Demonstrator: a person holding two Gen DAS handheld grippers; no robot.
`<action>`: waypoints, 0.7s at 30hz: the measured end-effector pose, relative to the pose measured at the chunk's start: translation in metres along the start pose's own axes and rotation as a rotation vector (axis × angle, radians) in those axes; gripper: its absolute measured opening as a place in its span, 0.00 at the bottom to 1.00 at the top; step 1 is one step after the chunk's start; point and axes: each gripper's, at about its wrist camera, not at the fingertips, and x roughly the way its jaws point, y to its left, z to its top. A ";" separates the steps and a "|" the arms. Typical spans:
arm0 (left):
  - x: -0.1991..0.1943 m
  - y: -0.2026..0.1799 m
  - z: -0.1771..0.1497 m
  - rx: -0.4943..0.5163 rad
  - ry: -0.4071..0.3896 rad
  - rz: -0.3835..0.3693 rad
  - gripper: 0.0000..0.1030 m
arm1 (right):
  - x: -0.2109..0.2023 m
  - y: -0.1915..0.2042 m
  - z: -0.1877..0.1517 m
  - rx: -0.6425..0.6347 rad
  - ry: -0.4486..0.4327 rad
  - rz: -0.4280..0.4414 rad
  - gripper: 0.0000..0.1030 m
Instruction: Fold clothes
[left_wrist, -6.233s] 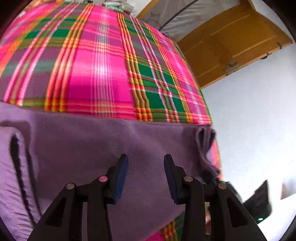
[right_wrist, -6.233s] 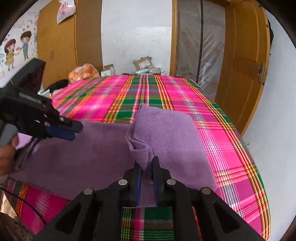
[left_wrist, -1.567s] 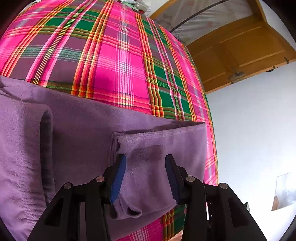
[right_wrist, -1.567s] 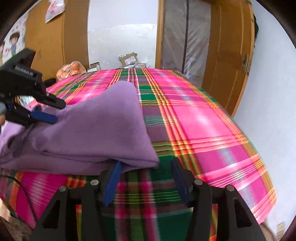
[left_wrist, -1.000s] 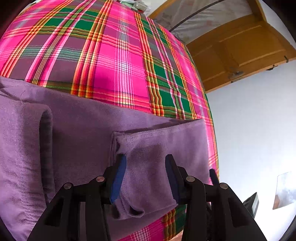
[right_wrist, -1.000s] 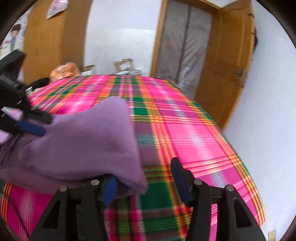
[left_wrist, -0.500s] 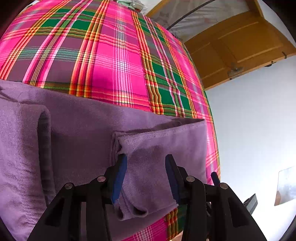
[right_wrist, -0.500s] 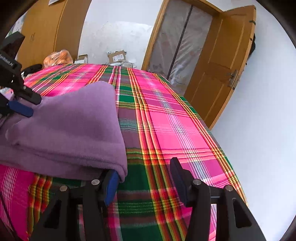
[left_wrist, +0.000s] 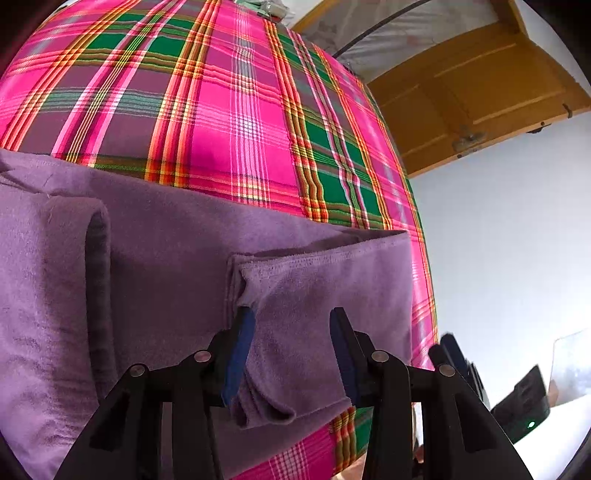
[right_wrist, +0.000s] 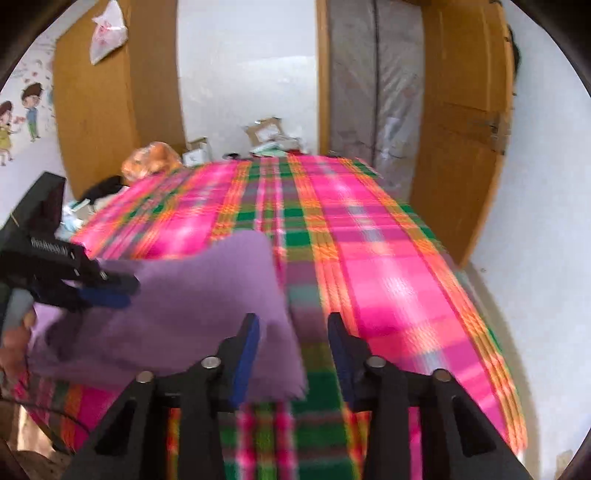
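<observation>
— Where's the garment?

— Purple fleece garment (left_wrist: 166, 266), spread across the near edge of a bed under a pink, green and orange plaid bedspread (left_wrist: 236, 122). Folded in from both ends: a rolled fold at the left (left_wrist: 92, 236), a stitched-hem flap (left_wrist: 325, 280) laid over the body on the right. Lower corner of that flap curled into a small tube (left_wrist: 266, 410), hanging just at the bedspread's edge.

— And the left gripper?

— Left gripper (left_wrist: 291, 332) spread wide, blue pads (left_wrist: 240, 343) either side of the flap, right over the fleece. Left pad near the flap's bunched corner; touching or just above, hard to say from this angle. Nothing pinched.

— Right one?

— Right gripper (right_wrist: 293, 339) also gaping, clamping nothing. From the right wrist view, heavily smeared by motion: corner of the fleece (right_wrist: 273, 325) beside the left blue pad (right_wrist: 245, 350) and reaching into the gap between the pads, plaid showing through the rest of it. Left gripper visible there too (right_wrist: 107, 291), low over the far end of the fleece, with part of a hand (right_wrist: 14, 332) behind it.

— Surroundings?

— Wooden door (left_wrist: 476, 85) ajar past the foot of the bed, white wall (left_wrist: 509, 236) to the right. Cardboard boxes (right_wrist: 266, 134) on the floor beyond, cartoon stickers (right_wrist: 18, 114) on the left wall, plastic bag (right_wrist: 107, 31) hung on a wooden wardrobe (right_wrist: 96, 110).
</observation>
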 end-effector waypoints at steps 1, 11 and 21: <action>0.000 0.000 0.000 0.002 0.000 0.001 0.43 | 0.007 0.003 0.006 -0.001 0.003 0.016 0.28; 0.000 0.001 0.000 0.001 0.008 -0.020 0.43 | 0.069 0.011 0.030 0.016 0.105 0.052 0.13; 0.001 0.003 0.005 -0.003 0.024 -0.039 0.43 | 0.094 0.004 0.039 0.053 0.151 0.049 0.17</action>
